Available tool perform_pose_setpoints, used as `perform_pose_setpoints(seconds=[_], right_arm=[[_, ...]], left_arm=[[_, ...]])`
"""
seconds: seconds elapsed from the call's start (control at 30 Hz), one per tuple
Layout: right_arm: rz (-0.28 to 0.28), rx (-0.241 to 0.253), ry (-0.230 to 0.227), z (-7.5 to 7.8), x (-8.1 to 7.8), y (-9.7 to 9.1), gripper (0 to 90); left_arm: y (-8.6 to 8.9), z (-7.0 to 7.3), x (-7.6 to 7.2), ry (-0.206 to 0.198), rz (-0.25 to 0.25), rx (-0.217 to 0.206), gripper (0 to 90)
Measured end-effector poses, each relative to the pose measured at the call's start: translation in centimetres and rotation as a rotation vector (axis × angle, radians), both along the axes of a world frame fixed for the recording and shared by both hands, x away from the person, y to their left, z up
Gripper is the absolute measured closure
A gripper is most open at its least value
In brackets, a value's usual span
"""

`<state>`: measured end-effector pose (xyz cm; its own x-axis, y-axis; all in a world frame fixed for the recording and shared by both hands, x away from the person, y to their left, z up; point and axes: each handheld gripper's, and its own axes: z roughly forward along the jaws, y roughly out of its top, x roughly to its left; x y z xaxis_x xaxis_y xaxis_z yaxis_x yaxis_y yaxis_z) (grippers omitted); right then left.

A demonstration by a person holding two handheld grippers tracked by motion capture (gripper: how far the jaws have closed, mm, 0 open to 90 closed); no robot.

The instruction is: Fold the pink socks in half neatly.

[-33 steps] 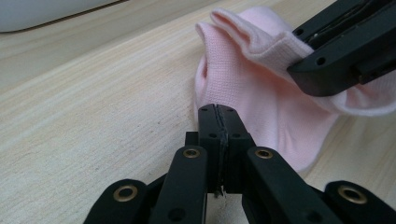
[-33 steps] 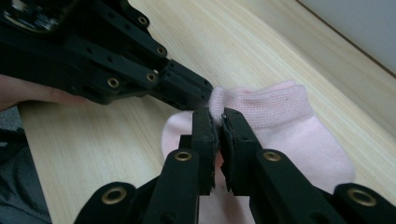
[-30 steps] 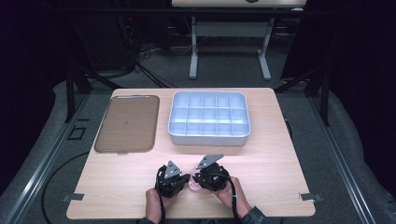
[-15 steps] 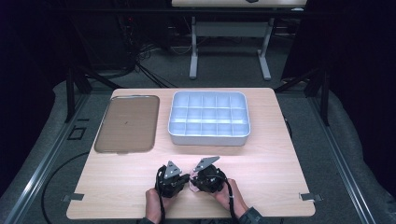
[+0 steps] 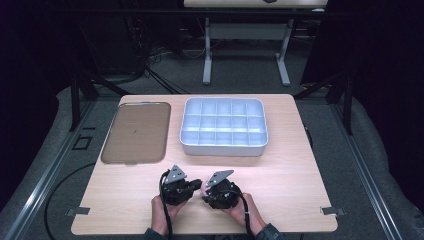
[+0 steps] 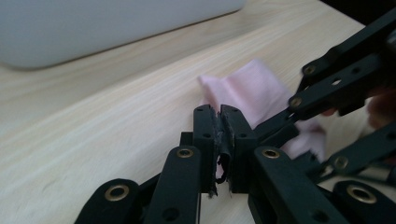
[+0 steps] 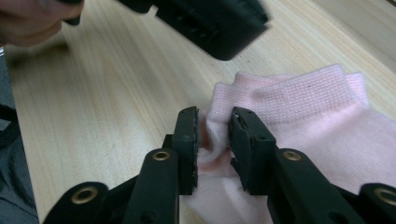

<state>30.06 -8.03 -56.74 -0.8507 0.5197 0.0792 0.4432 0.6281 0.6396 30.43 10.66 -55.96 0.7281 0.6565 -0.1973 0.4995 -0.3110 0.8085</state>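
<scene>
A: Where is the sock [image 7: 299, 121] right now?

B: It lies on the counter [image 5: 280, 175], at the near edge, between the two hands. It is pale pink, bunched, with the ribbed cuff turned toward the far side in the right gripper view.

A: And the right claw [image 7: 214, 140]?

B: Its jaws have just been opening. A fold of the sock sits in the gap between them. The pads look as if they have let go, though the fabric brushes both inner faces, so I would call them apart, not clamped.

A: The left claw [image 6: 219, 140]?

B: Its jaws are together, with only a sliver between the worn pads. I see no sock between them; the pink cloth lies just behind, by the other claw.

A: What else is on the counter?

B: A white divided box [image 5: 223, 127] stands at the far middle, and a flat brown tray [image 5: 136, 132] lies to its left. From above both look bare.

A: So how far along is the work?

B: My guess is early. The sock is crumpled and not laid out or put anywhere. If it is meant for the box or the tray, that whole move is left. First it needs a fresh grip, since neither claw holds it firmly now.
</scene>
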Motion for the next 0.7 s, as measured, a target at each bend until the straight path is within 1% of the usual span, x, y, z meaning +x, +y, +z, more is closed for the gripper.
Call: perform_pose_setpoints(seconds=[0.03, 0.07, 0.13, 0.2, 0.23, 0.27, 0.3, 0.33, 0.4, 0.43, 0.5, 0.53, 0.57, 0.6, 0.63, 0.7], right_arm=[[0.009, -0.017, -0.006, 0.1, 0.0, 0.0, 67.2], [0.006, 0.0, -0.004, 0.0, -0.1, 0.1, 65.9], [0.013, 0.0, -0.01, 0.0, -0.3, 0.2, 63.2], [0.017, 0.0, -0.013, 0.0, -0.4, 0.2, 60.5], [0.022, 0.001, -0.016, -0.1, -0.5, 0.2, 58.7], [0.019, 0.01, -0.019, -0.1, -0.6, 0.2, 56.9], [0.022, 0.004, -0.026, -0.1, -0.7, 0.2, 55.6], [0.025, 0.005, -0.034, -0.1, -0.8, 0.2, 52.7], [0.021, 0.013, -0.039, -0.1, -1.0, 0.1, 48.2], [0.026, 0.022, -0.032, -0.1, -1.1, 0.0, 46.6], [0.017, 0.047, -0.031, 0.1, -1.2, -0.3, 43.8], [0.03, 0.06, -0.023, 0.3, -1.2, -0.7, 43.8], [0.029, 0.087, -0.022, 0.4, -1.3, -1.1, 43.6], [0.036, 0.109, -0.01, 0.5, -1.3, -1.6, 43.5], [0.037, 0.146, 0.006, 0.6, -1.2, -2.3, 43.4], [0.023, 0.18, 0.013, 0.9, -1.0, -3.5, 44.0]], left_arm=[[-0.3, 0.1, 0.2, -0.003, -0.014, 0.015, 84.9], [-0.9, 0.1, 0.5, 0.0, -0.042, 0.025, 85.0], [-1.4, -0.1, 0.9, 0.014, -0.059, 0.04, 85.1], [-1.9, -0.7, 1.5, 0.035, -0.073, 0.055, 85.4], [-2.1, -0.9, 1.7, 0.046, -0.071, 0.055, 85.8], [-2.1, -1.1, 1.9, 0.048, -0.072, 0.063, 85.9], [-2.1, -1.3, 2.0, 0.049, -0.069, 0.066, 85.9], [-2.1, -1.5, 2.1, 0.055, -0.067, 0.057, 85.9], [-2.2, -1.6, 2.2, 0.057, -0.066, 0.06, 86.1], [-2.3, -1.7, 2.2, 0.056, -0.065, 0.061, 86.2], [-2.3, -1.7, 2.2, 0.052, -0.06, 0.065, 86.4], [-2.3, -1.8, 2.1, 0.047, -0.057, 0.066, 86.5], [-2.3, -1.8, 2.1, 0.043, -0.054, 0.066, 86.5], [-2.3, -1.9, 2.0, 0.039, -0.053, 0.064, 86.6], [-2.3, -1.9, 2.0, 0.037, -0.053, 0.066, 86.6], [-2.2, -1.9, 2.0, 0.036, -0.051, 0.06, 86.6]])
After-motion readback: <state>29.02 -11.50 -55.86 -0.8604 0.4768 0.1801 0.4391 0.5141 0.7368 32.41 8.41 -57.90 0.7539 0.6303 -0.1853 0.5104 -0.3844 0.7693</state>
